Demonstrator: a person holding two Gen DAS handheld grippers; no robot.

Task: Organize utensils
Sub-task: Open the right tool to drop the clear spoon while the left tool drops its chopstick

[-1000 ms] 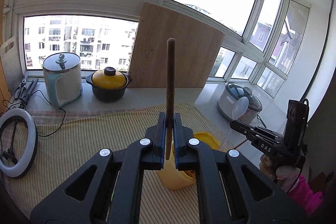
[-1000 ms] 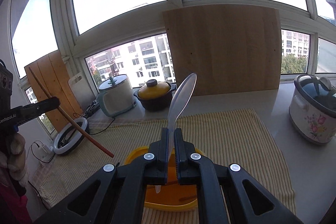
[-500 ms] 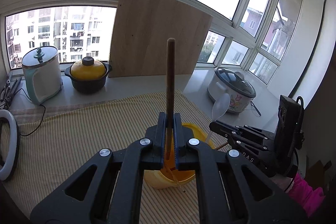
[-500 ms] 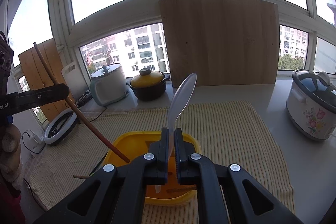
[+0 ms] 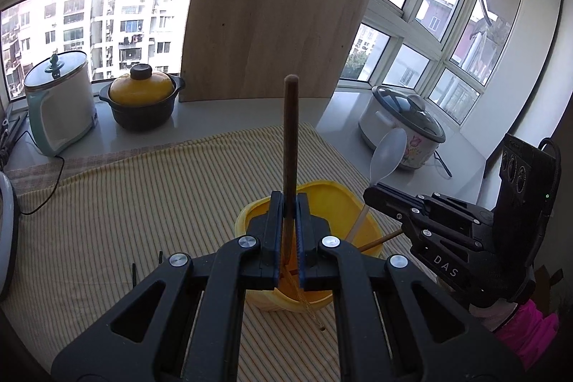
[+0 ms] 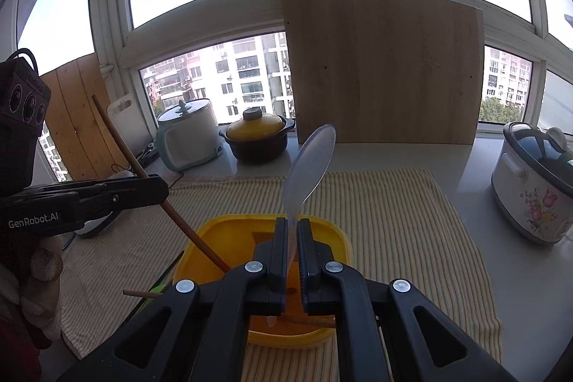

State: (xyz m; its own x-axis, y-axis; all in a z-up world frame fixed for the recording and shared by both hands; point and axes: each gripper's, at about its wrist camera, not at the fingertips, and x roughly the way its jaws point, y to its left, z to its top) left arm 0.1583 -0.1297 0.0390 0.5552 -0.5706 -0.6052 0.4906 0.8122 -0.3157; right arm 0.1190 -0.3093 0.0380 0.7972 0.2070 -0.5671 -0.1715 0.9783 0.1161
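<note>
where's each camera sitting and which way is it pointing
Left wrist: on the left gripper, looking down its fingers at the chopstick over the yellow tub; the right gripper shows at right.
Right wrist: on the right gripper, facing the window, spoon clamped; left gripper and gloved hand at left.
Both show tub, striped cloth, wooden board.

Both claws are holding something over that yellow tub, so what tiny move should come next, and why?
Probably open the left gripper: its brown wooden chopstick already dips its lower end inside the yellow plastic tub, so it should drop in.
</note>
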